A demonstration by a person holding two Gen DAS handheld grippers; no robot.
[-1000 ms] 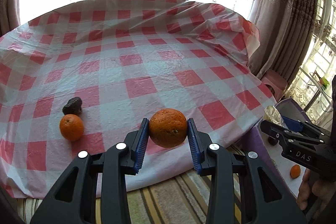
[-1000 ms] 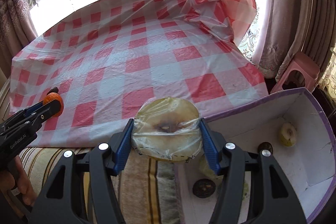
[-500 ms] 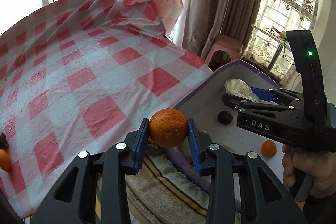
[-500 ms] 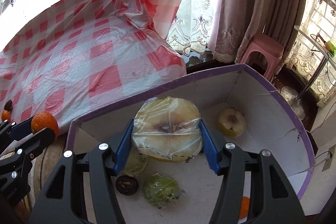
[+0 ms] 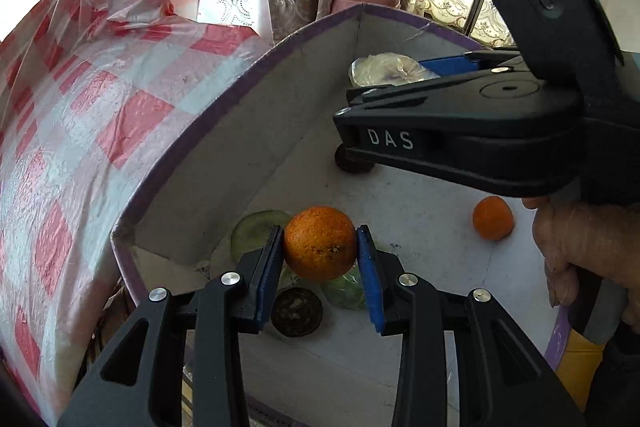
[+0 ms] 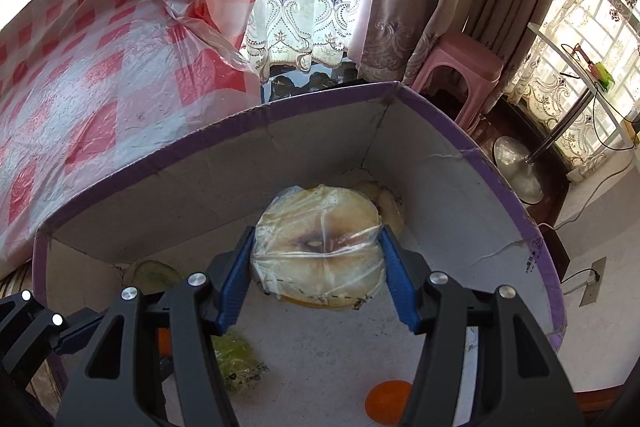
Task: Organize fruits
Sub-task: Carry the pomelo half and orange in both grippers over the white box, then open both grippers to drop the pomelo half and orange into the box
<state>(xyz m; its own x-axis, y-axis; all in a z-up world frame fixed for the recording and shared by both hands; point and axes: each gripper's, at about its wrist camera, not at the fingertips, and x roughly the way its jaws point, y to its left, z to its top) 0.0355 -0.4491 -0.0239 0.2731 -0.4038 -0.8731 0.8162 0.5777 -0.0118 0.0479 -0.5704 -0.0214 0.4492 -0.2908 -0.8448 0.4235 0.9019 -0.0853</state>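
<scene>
Left wrist view: left gripper (image 5: 320, 259) pinching orange (image 5: 320, 243) over the purple-rimmed box (image 5: 240, 75), ready to drop w/ other fruit. Right gripper (image 6: 318, 269) clamps wrapped fruit half (image 6: 318, 247) inside box too, prob. same reason.

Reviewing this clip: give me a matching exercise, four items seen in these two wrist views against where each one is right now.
Items:
1. large orange
2. plastic-wrapped fruit
3. small orange
4. pink stool

Places:
A. loose on the white floor of the box
B. outside the box, by the curtains
C. between the fingers of the right gripper
D. between the fingers of the left gripper

Pairs: 1-D, 2-C, 3-A, 4-B
</scene>
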